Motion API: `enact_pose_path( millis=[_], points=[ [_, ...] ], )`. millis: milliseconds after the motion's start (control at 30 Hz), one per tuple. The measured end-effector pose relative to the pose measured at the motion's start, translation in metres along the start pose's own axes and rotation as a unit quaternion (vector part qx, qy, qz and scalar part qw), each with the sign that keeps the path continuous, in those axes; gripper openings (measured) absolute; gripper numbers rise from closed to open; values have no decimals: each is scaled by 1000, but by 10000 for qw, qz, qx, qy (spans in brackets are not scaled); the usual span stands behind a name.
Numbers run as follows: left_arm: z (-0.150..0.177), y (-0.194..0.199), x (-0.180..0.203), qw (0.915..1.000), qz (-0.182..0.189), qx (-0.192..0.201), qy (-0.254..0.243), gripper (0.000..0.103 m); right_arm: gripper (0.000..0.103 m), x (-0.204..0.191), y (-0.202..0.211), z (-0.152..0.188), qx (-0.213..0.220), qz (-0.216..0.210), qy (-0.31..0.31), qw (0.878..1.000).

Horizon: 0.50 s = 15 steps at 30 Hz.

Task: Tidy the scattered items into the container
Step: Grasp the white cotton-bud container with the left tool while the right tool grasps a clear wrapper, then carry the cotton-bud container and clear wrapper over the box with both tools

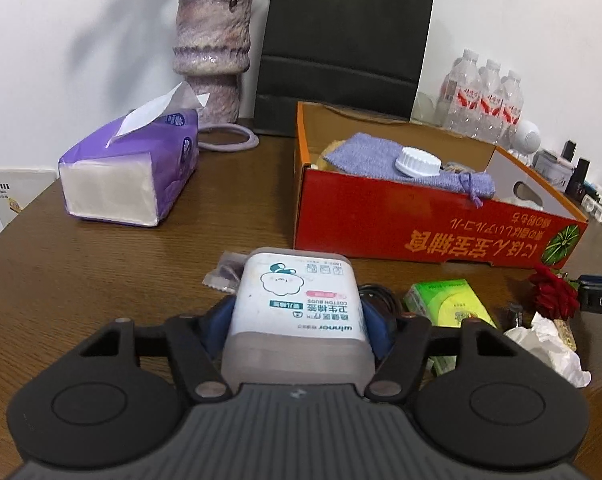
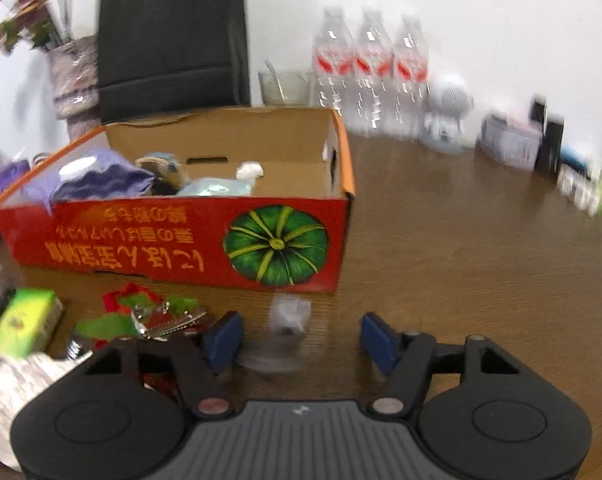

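My left gripper (image 1: 297, 316) is shut on a clear cotton-bud box (image 1: 297, 304) with a white label, held above the table in front of the red cardboard box (image 1: 421, 220). The red box (image 2: 173, 240) holds a purple pouch (image 1: 381, 160), a white cap (image 1: 417, 162) and other small items. My right gripper (image 2: 301, 338) is open and empty, low over the table, with a small clear packet (image 2: 289, 314) between its fingers. A green carton (image 1: 449, 304) (image 2: 25, 322), a red flower clip (image 2: 149, 312) (image 1: 553, 294) and crumpled white paper (image 1: 549, 344) lie scattered nearby.
A purple tissue pack (image 1: 129, 172) lies at left, a purple vase (image 1: 211, 52) and a black bag (image 1: 345, 48) behind. Water bottles (image 2: 369, 68) and small items (image 2: 513, 140) line the back right wall. A small wrapper (image 1: 223, 272) and a black cable (image 1: 381, 292) lie by the cotton-bud box.
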<state>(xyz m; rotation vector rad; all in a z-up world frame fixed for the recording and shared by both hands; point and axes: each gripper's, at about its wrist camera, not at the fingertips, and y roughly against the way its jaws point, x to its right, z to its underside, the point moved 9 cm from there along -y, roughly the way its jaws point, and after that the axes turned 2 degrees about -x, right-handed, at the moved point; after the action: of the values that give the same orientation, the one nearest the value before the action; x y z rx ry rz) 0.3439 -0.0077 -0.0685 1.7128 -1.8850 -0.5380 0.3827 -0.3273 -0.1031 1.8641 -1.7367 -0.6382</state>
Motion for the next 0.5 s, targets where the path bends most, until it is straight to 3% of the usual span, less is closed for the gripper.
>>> enact_pose_path(
  millis=[133,367,433,500],
  points=[
    [1,3,-1,9999,92,61,120,67,29,-7,6,3,29,-206,70,9998],
    [4,8,1,9998,117,127,142,67,27,-10,20,12,95,-305,100,9994],
    [2,11,2,9996,132,190,153,67,10,-9,24,11,161,-335,53,9993],
    [2,13,3,9995,136,238,137,67,7,-7,28,10,217,-351,6,9991]
  ],
)
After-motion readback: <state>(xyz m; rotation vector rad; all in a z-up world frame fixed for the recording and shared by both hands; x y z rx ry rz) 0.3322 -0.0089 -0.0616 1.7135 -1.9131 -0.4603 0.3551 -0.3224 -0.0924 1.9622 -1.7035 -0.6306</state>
